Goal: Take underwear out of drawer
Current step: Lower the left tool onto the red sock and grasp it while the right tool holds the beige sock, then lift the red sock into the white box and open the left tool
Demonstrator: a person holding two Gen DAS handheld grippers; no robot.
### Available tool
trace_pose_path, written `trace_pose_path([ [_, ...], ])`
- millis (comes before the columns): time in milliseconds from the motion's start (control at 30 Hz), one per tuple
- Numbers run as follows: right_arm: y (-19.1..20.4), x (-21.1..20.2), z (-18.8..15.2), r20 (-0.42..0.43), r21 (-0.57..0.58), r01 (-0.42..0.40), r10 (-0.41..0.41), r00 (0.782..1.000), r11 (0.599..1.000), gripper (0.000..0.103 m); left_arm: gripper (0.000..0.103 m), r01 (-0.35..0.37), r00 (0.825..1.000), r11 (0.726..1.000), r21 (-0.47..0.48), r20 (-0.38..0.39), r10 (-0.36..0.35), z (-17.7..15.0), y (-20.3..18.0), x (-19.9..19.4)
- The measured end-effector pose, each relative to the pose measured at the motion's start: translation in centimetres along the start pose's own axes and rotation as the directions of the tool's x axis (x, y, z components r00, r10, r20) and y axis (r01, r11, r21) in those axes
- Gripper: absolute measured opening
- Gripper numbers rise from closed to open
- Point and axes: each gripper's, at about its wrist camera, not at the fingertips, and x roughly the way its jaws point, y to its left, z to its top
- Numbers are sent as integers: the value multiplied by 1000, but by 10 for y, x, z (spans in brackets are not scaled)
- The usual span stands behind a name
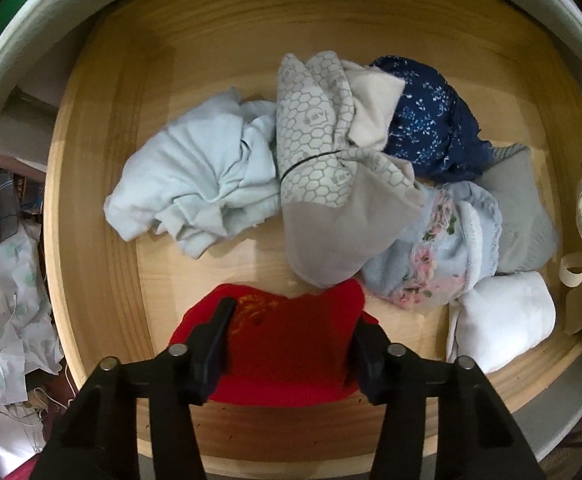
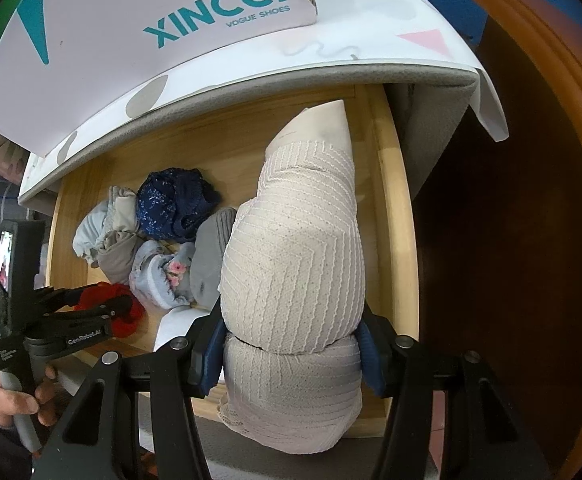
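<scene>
Pale pine boards form the floor and low walls of the open drawer [image 1: 103,184], which slides out beneath a white patterned top [image 2: 371,60] carrying a shoe box lid [image 2: 139,36] printed with teal lettering. Contents of the drawer: a crumpled pale blue garment [image 1: 195,184], a grey roll with honeycomb print [image 1: 323,164] banded by a thin black elastic, a navy floral lace piece [image 1: 427,120], a light blue pair with pink flowers [image 1: 431,256], a plain grey knit bundle [image 1: 523,216] and a folded white piece [image 1: 503,316]. At the near edge lies the red underwear [image 1: 287,344], soft and matte; the left gripper [image 1: 291,332] straddles it with both black fingers pressing into its sides. The right gripper [image 2: 291,356] pinches a cream roll of underwear [image 2: 291,280], ribbed in a chevron texture and bound at the waist, between blue-padded fingers [image 2: 213,360] over the drawer's right portion. A hand [image 2: 15,396] grips the left tool's handle. Loose papers and cloth [image 1: 7,292] clutter the area left of the drawer; a dark brown wooden panel [image 2: 511,240] stands to its right.
</scene>
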Motion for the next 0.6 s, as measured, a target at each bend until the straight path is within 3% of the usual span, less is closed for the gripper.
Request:
trace_pose_path([
  [400,1,1,0,6,2,4,-4,1000,1000,53,46,76,996,995,-68,41,-74,-32,37,-26],
  [600,1,0,1,6,2,5,-5,1000,1000,53,46,78,993,995,-65,91,-72,-42,52,-53],
])
